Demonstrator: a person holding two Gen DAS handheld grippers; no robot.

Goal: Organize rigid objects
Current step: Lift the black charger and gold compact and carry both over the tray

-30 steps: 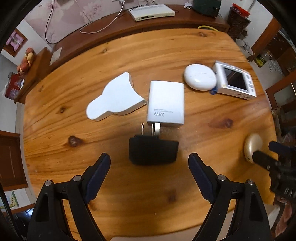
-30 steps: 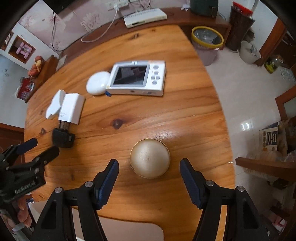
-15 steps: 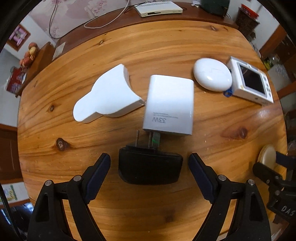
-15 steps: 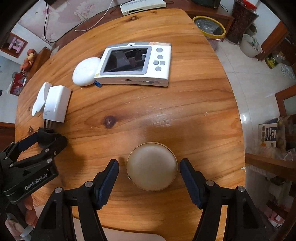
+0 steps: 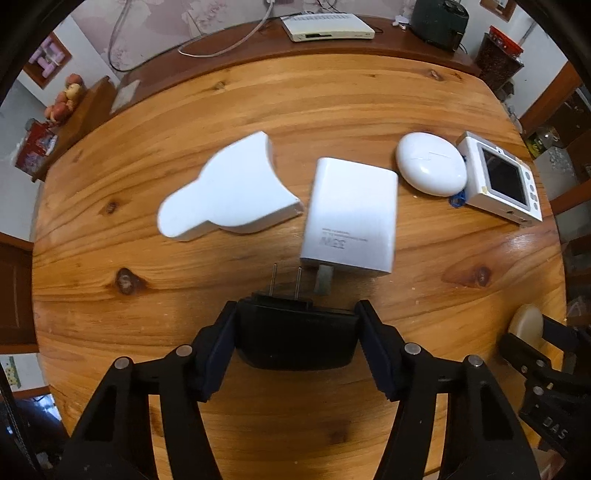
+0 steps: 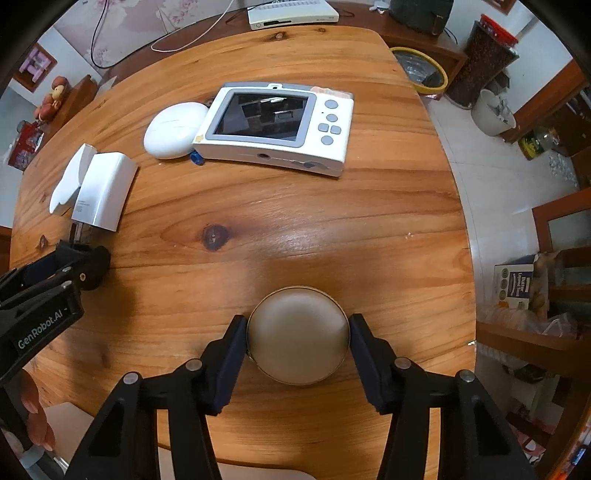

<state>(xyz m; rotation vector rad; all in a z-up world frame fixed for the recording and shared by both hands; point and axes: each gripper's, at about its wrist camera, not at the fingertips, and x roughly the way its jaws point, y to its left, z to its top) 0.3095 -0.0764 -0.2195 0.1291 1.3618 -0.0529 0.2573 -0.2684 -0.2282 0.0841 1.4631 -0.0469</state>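
My left gripper (image 5: 295, 339) is shut on a black plug adapter (image 5: 295, 341) lying on the round wooden table (image 5: 332, 110), its two prongs pointing away from me. My right gripper (image 6: 297, 341) is shut on a round beige case (image 6: 298, 335) near the table's front edge. Just beyond the adapter lies a white 33W charger (image 5: 351, 218), with a white flared piece (image 5: 229, 192) to its left. A white oval case (image 6: 175, 129) and a white handheld device with a screen (image 6: 277, 127) lie further back.
The left gripper shows at the left edge of the right wrist view (image 6: 44, 295). The table drops off to tiled floor on the right, with a yellow-rimmed bin (image 6: 421, 68) beyond. A white router (image 5: 327, 27) sits on the dark sideboard behind the table.
Both grippers moved down and forward and closed. The left one closed on the black adapter, the right one on the beige case. The other objects stayed put.
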